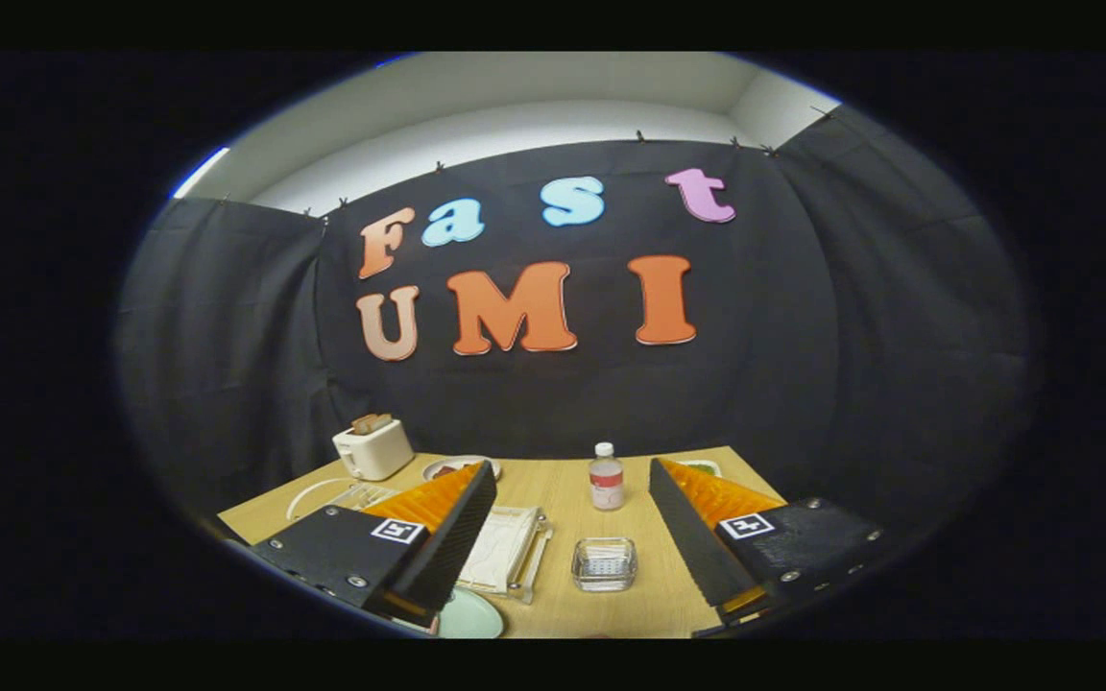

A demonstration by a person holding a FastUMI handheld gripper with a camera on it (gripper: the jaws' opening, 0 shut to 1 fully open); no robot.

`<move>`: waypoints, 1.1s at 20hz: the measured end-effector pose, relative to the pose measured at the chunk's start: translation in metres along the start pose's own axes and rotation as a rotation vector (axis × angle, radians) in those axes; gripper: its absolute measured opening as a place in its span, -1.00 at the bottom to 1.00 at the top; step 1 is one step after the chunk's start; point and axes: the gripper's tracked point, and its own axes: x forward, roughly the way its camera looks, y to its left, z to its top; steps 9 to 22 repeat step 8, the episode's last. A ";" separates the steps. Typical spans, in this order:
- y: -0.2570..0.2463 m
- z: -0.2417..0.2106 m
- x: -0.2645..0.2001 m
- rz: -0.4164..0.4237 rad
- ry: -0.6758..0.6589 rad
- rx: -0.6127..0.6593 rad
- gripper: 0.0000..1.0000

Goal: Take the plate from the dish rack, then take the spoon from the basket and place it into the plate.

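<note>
My gripper (570, 466) is open and held above the near side of a wooden table (553, 494), with nothing between its fingers. Beside the left finger stands a clear dish rack (507, 557) with something white in it. The rim of a pale green plate (469, 616) shows just below the rack, at the base of the left finger. Between the fingers and lower down sits a small clear square basket (603, 563); what lies in it is too small to tell. No spoon can be made out.
A small bottle with a white cap (607, 477) stands between the fingertips, farther back. A white toaster (373, 447) holds bread at the far left. A plate with food (449, 467) lies next to it, and a dish with something green (704, 467) lies behind the right finger.
</note>
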 end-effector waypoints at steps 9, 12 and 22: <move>0.004 0.027 0.008 -0.020 -0.158 -0.043 0.95; 0.004 0.027 0.008 -0.020 -0.158 -0.043 0.95; 0.004 0.027 0.008 -0.020 -0.158 -0.043 0.95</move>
